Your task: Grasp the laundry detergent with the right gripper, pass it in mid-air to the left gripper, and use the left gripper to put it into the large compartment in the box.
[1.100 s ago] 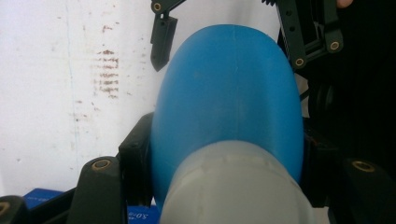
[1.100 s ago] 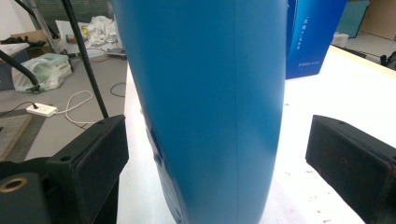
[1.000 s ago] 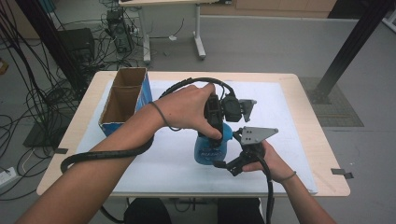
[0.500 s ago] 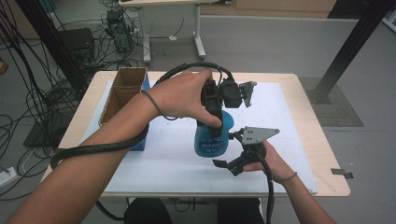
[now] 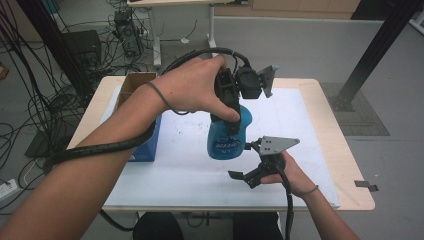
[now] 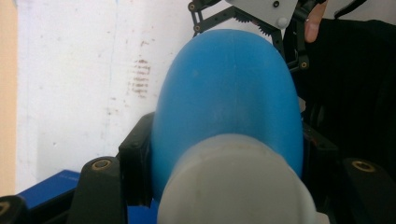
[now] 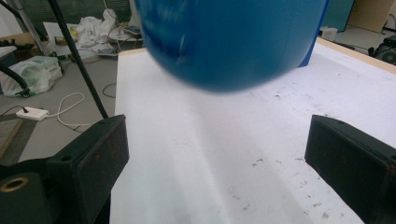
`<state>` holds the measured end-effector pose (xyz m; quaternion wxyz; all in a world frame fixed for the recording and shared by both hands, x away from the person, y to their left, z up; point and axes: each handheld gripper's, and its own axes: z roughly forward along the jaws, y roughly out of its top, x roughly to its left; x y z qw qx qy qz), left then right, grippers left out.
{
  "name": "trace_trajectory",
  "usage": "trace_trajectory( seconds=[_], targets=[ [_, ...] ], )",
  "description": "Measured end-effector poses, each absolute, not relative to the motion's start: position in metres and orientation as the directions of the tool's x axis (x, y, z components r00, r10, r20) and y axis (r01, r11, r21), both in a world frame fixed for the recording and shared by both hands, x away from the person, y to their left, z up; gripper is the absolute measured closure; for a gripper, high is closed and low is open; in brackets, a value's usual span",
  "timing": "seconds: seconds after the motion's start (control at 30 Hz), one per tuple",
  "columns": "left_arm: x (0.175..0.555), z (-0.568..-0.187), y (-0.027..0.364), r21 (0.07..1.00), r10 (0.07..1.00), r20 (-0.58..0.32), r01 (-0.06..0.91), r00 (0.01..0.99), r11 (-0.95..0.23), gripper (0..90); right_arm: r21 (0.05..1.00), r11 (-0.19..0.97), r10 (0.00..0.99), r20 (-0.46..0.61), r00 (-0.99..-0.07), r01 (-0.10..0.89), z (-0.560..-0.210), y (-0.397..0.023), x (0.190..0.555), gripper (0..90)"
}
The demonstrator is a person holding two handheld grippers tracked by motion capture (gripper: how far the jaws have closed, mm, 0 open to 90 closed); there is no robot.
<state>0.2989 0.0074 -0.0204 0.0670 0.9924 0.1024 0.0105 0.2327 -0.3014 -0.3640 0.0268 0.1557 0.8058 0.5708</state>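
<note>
The left hand-held gripper [image 5: 231, 120] pinches the smooth blue plastic bottle [image 5: 226, 137] near its top, probably light but slippery, while the right hand-held gripper [image 5: 250, 172], at 5 o'clock, is spread.

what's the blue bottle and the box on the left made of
Blue bottle: likely plastic, smooth with a soft sheen and a paler matte cap. Box: cardboard by its brown open flaps, with a blue printed outside.
</note>
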Motion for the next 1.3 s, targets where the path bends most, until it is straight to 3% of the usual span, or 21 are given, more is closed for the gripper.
trace_trajectory(
  seconds=[0.77,1.3],
  targets=[
    [0.326,0.032,0.031,0.194,0.339,-0.018,0.336,0.941,-0.922,37.6,0.93,0.294,0.307,0.129,-0.943,0.222,-0.365,-0.304,0.23,7.2],
    [0.352,0.051,0.062,0.224,0.57,-0.029,0.561,0.821,-0.797,37.6,0.934,0.28,0.322,0.127,-0.938,0.223,-0.367,-0.305,0.229,7.1]
  ],
)
